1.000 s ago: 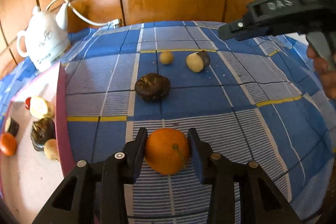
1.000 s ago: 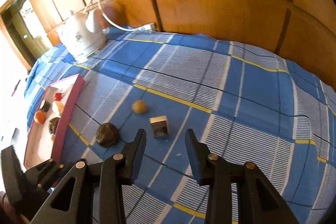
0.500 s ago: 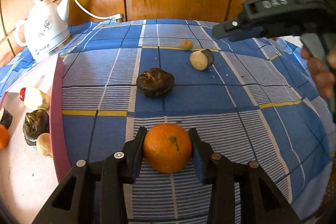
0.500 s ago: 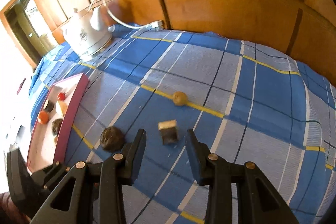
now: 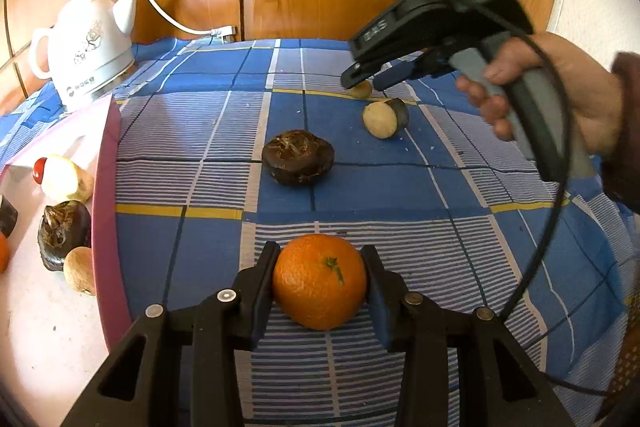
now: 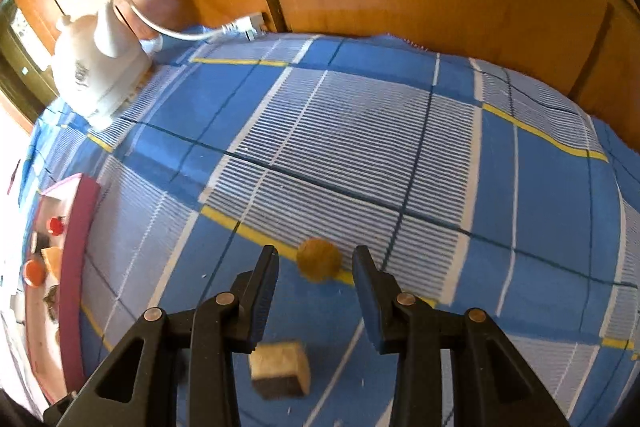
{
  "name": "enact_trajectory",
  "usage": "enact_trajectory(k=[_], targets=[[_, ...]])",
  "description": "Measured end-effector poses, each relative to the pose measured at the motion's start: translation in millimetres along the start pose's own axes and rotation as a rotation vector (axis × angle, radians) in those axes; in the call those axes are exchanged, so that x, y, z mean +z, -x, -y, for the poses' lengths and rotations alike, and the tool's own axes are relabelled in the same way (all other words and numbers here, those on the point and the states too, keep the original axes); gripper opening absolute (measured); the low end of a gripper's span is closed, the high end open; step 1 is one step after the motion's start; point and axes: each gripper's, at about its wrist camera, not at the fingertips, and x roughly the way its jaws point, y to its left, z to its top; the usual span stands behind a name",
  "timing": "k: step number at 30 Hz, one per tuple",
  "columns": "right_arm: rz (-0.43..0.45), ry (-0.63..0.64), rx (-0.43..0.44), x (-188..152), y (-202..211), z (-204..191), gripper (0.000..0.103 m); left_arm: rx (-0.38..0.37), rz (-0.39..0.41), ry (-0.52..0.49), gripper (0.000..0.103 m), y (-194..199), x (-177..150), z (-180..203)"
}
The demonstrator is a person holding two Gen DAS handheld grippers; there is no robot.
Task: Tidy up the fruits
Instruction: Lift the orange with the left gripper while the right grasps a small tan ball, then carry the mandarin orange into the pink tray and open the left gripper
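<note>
My left gripper (image 5: 320, 267) is shut on an orange (image 5: 320, 281) and holds it low over the blue checked cloth. A pink-rimmed tray (image 5: 107, 195) at the left holds several fruits. On the cloth lie a dark wrinkled fruit (image 5: 298, 157), a cut dark-skinned piece (image 5: 385, 118) and a small tan round fruit (image 5: 361, 89). My right gripper (image 6: 315, 263) is open and hangs just above the small tan fruit (image 6: 319, 259); the fruit sits between its fingertips. The cut piece (image 6: 280, 369) lies below the fingers. The right gripper also shows in the left wrist view (image 5: 360, 77).
A white electric kettle (image 5: 86, 43) with its cord stands at the back left, just beyond the tray; it also shows in the right wrist view (image 6: 98, 67). Wooden wall panels close the back. The tray's rim (image 6: 78, 247) is at the left.
My right gripper has moved forward and down from above the cut piece to over the small tan fruit. My left gripper has closed onto the orange and turned slightly.
</note>
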Motion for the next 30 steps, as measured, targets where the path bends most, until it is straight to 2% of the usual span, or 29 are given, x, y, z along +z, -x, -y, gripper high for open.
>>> enact_trajectory(k=[2,4,8,14,19,24,30], targets=[[-0.03,0.021,-0.01,3,-9,-5,0.036,-0.002,0.002,0.002,0.042,0,0,0],[-0.023,0.066,-0.065,3,-12,-11,0.024,-0.004,0.002,0.004,0.042,0,0,0],[-0.028,0.082,-0.069,-2,-7,-10,0.023,-0.006,0.003,0.007,0.042,0,0,0],[0.01,0.061,-0.118,-20,29,12,0.024,-0.002,0.006,0.006,0.042,0,0,1],[-0.039,0.022,-0.153,-52,52,42,0.024,-0.002,0.005,0.012,0.042,0,0,0],[-0.099,0.033,-0.125,-86,53,47,0.024,0.004,0.005,0.008,0.042,0,0,1],[-0.076,0.048,-0.085,-99,51,39,0.024,0.019,0.005,-0.006,0.042,0,-1,2]])
